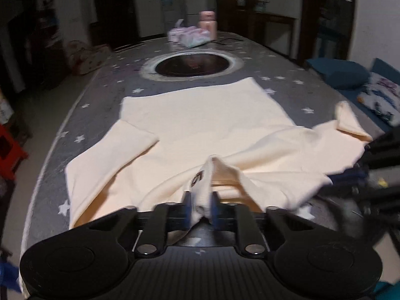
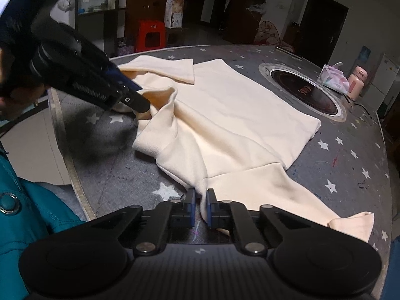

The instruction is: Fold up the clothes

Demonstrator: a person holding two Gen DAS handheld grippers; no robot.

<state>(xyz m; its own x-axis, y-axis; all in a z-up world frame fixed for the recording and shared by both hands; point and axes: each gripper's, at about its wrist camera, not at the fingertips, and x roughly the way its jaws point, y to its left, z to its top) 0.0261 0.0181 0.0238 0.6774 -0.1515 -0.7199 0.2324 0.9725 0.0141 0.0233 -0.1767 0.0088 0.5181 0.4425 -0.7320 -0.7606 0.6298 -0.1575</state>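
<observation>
The cream-coloured fleece sweatshirt is lying spread on the grey star-printed round worktop, its body stretching away ahead of both tools and its near edge bunched up. The left tool is pinching a raised fold of that near edge, with a dark printed mark showing on the cloth just above its blue pads. The right tool is sitting nearly closed at the sweatshirt's near hem, and its right pad is touching the cloth; whether any fabric is caught between the pads I cannot tell. Beyond the sweatshirt, ahead of both tools, a round black cooktop is sitting sunk in the worktop, and a pink jar is standing beside a soft tissue pack further off.
</observation>
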